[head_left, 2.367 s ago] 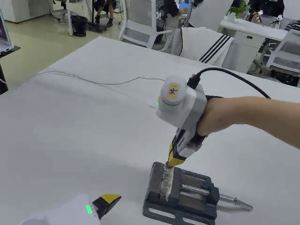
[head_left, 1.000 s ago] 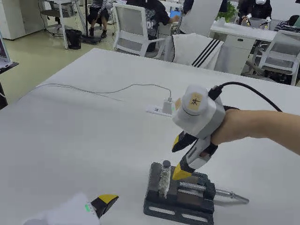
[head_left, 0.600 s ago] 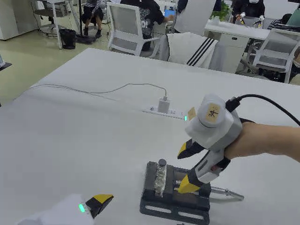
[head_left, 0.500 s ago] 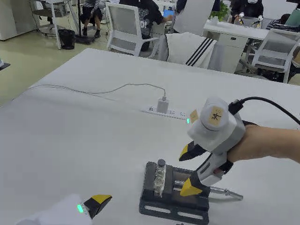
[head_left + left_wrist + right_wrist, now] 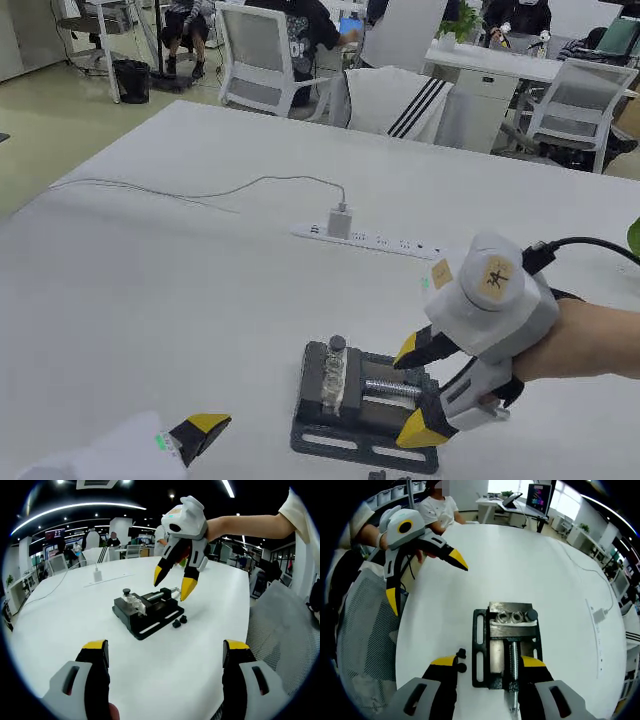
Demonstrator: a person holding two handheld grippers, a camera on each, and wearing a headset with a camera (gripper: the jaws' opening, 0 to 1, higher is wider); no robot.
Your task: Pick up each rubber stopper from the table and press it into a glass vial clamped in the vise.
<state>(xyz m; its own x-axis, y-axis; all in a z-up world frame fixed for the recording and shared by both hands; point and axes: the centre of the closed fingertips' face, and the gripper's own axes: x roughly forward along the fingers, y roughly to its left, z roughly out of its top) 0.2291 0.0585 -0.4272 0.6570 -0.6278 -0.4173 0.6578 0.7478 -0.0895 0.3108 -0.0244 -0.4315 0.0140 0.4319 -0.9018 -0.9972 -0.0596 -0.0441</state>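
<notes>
Black stoppers (image 5: 461,667) lie just beside the vise (image 5: 510,606); the spread, empty right gripper (image 5: 488,661) should drop squarely over one, pinching gently.

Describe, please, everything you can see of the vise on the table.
The vise is a dark, metal-looking bench vise sitting flat on the white table. Its base has long slots, and a bright threaded screw runs to its jaws, which clamp a row of clear glass vials upright. One end vial carries a dark stopper; two look open. Two loose dark stoppers lie beside the base. The open right gripper hovers by the screw end, apparently clear of it.
</notes>
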